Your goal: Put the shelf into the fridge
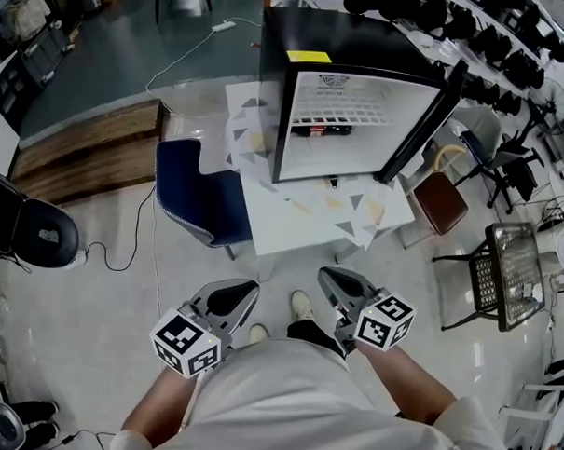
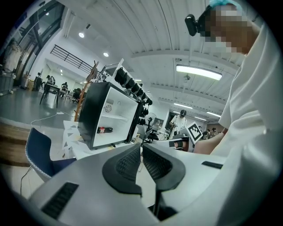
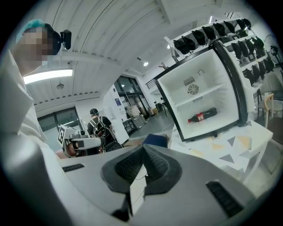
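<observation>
A black mini fridge stands on a low white table, its door swung open to the right. Inside, a white wire shelf lies level across the upper part, with a cola bottle on the fridge floor below it. The right gripper view shows the same shelf and bottle. Both grippers hang close to my body, well short of the table. My left gripper is shut and holds nothing. My right gripper is also shut and holds nothing.
A blue chair stands left of the table and a brown stool to its right. A black wire rack is further right. A wooden platform and a black round unit are at the left. A cable trails over the floor.
</observation>
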